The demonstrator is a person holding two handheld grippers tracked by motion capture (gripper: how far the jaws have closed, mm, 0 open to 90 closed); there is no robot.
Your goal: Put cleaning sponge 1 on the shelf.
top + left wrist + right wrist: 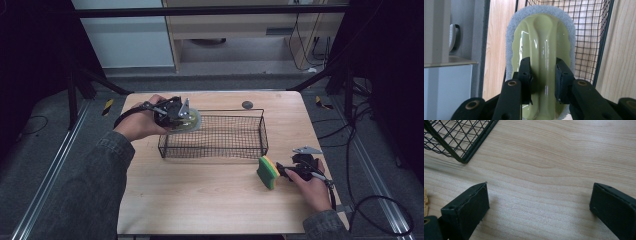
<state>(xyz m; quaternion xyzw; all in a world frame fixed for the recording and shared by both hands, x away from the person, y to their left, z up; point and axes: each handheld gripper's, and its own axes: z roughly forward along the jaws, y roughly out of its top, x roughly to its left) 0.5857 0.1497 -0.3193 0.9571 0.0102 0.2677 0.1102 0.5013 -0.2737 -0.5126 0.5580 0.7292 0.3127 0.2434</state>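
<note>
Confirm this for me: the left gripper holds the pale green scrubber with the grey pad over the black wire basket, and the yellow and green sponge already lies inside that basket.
Wrong on the sponge. The yellow and green sponge stands on the wooden table outside the black wire basket, by the right gripper, as the high view shows. The left gripper does hold the pale green scrubber with the grey pad at the basket's left end.
</note>
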